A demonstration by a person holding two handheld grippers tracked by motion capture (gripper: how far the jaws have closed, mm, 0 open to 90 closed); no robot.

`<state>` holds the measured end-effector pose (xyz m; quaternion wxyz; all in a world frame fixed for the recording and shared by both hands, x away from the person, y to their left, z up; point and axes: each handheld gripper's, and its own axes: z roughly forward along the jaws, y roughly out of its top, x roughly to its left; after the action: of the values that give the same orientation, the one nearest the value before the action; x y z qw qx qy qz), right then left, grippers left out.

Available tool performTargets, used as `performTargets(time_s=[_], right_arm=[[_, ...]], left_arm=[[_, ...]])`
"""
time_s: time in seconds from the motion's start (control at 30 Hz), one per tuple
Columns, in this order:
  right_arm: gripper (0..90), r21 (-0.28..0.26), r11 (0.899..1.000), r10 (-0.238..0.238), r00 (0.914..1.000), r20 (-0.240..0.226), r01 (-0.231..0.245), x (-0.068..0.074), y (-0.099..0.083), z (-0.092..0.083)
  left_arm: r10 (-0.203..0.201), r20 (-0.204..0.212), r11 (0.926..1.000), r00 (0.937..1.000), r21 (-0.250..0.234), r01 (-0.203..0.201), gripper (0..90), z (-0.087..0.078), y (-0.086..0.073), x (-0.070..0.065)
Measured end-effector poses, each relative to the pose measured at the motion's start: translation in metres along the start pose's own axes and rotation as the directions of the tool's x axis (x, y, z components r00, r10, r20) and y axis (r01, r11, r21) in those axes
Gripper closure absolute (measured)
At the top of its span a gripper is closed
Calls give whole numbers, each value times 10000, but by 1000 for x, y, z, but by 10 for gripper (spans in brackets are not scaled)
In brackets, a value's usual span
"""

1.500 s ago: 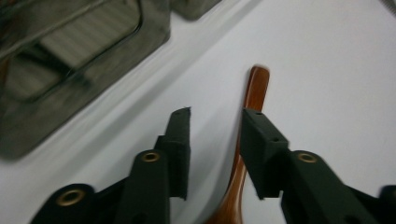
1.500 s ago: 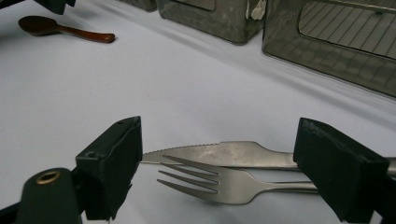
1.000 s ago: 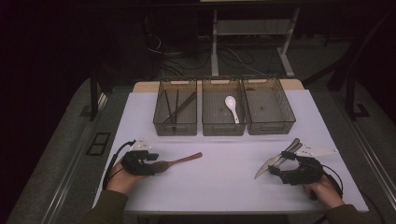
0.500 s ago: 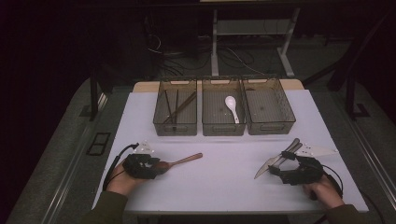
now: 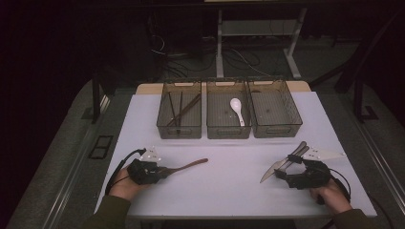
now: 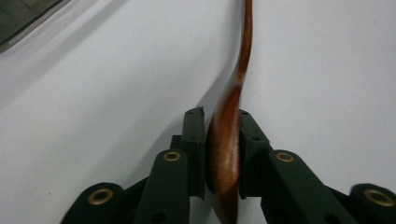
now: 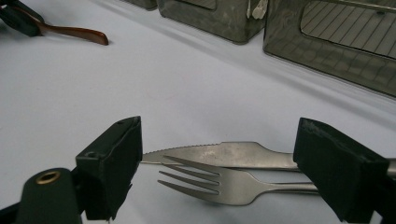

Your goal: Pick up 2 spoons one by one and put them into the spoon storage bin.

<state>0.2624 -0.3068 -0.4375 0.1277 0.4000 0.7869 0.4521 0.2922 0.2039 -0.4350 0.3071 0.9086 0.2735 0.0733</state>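
left gripper (image 6: 223, 154): mine, down at the near left of the table (image 5: 229, 191). Jaws have just been closing and now they're clamped on the bowl end of the wooden spoon (image 6: 229, 140), pads pressing it from both sides.

wooden spoon: lying low on the white tabletop, turned up on its edge between my pads, handle sticking out away from the gripper toward the middle of the table. In the high view it's at (image 5: 184, 167), well short of the bins.

right gripper (image 7: 217, 172): near right side, jaws spread wide, not gripping anything.

fork (image 7: 219, 182) and knife (image 7: 224, 154): flat on the table in the gap between my right jaws. The fork overlaps the knife, and its tines point the same way as the blade tip. Pads aren't touching either one.

bins (image 5: 228, 131): three see-through ones in a row at the far side. Left one has dark chopsticks (image 5: 179, 109), middle one a white spoon (image 5: 237, 109).
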Motion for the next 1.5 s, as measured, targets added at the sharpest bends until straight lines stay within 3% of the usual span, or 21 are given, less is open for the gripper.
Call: performTargets(time_s=[0.5,0.8,1.07,1.33,1.5], right_arm=[[153,15,10000,-4,10000,-22,4,0,0,0],[153,37,10000,12,10000,-22,-12,0,0,1],[153,47,10000,-22,10000,-10,22,0,0,1],[153,95,10000,-5,10000,-19,5,0,0,2],[153,93,10000,17,10000,-12,-17,0,0,2]], left_arm=[[209,-183,9998,9996,12,-209,784,2,5,-4],[254,-270,9982,9993,-545,-268,784,-3,14,-7],[32,-349,9931,9994,-1173,-73,784,-7,24,-11],[-137,-333,9884,9994,-1514,85,784,-7,35,-10],[-9,-228,9849,9997,-1732,-30,784,-7,46,-8]])
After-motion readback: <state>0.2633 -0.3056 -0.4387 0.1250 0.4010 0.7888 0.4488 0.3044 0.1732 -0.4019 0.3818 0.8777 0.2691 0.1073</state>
